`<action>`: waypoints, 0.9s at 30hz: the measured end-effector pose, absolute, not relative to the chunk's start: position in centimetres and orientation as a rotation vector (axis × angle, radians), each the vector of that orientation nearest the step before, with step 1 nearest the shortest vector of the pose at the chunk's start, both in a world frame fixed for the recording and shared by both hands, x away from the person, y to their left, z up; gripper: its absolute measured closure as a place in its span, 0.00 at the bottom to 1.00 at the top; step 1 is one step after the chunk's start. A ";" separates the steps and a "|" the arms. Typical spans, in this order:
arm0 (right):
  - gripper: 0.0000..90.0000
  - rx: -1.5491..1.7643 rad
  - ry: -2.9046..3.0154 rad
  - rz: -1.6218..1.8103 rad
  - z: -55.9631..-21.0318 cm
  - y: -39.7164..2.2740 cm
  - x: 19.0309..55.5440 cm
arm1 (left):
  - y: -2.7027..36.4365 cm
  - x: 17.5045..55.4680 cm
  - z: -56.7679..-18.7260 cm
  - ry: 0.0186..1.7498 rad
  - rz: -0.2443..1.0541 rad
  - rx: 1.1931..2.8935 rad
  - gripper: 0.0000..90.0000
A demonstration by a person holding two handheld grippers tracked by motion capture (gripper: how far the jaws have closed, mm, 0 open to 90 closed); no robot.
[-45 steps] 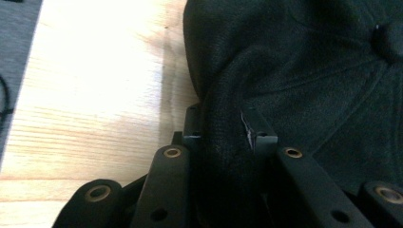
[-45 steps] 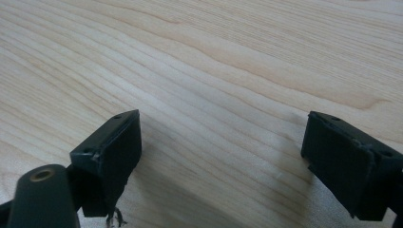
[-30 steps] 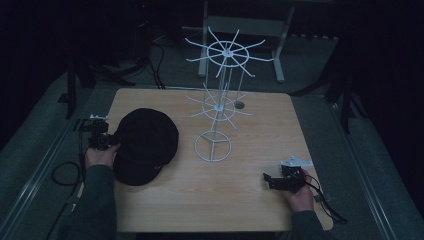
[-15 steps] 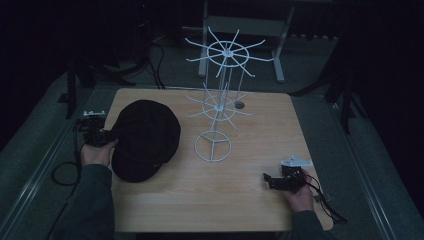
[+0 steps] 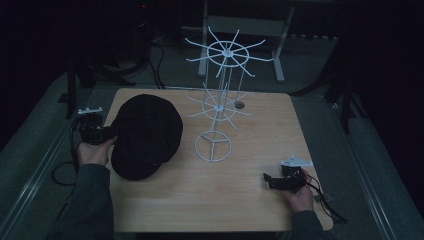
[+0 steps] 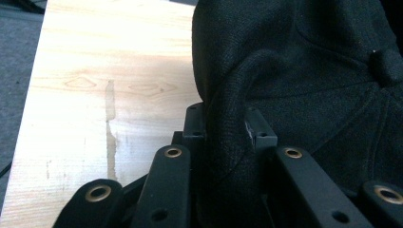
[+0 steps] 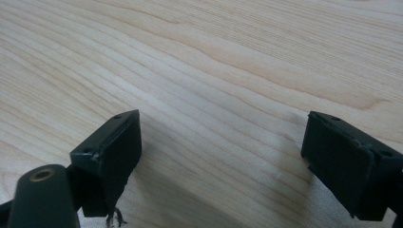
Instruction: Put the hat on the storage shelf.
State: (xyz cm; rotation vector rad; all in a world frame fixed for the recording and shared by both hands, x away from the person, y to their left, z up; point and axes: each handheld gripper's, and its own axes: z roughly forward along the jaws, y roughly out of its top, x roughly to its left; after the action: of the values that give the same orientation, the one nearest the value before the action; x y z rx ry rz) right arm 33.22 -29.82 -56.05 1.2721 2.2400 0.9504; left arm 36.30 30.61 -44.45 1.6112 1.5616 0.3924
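A black cap (image 5: 146, 135) lies on the left part of the wooden table (image 5: 250, 200). My left gripper (image 5: 107, 134) is at the cap's left edge, shut on a fold of its fabric; in the left gripper view the pinched fold of the cap (image 6: 228, 118) stands between the two jaws, and the cap's top button (image 6: 387, 64) shows at the right. A white wire display rack (image 5: 220, 95) with two spoked tiers and a ring base stands at the table's middle. My right gripper (image 5: 268, 180) rests low at the front right, open, with bare wood between its fingers (image 7: 111, 147).
A metal table leg frame (image 5: 280, 45) stands on the dark floor behind the table. Cables (image 5: 325, 202) trail from the right gripper over the front right corner. A small round hole (image 5: 239, 105) sits in the tabletop behind the rack.
My left gripper has pulled back toward the far left with the cap, which has slid along with it. The right gripper has stayed in place.
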 end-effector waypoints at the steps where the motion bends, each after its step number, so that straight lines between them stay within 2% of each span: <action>1: 0.15 1.272 2.240 0.950 -56.1 -29.8 33.2 | 30.6 36.2 -44.3 1.555 0.394 1.606 0.85; 27: 0.15 1.273 2.239 0.951 -56.1 -29.8 33.2 | 31.4 34.6 -41.1 1.372 0.394 1.568 0.85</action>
State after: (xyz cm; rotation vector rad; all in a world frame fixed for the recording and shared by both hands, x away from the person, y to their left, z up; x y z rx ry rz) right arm 33.22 -29.81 -56.05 1.2730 2.2389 0.9509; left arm 34.60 31.37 -41.05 1.5680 1.3721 0.3943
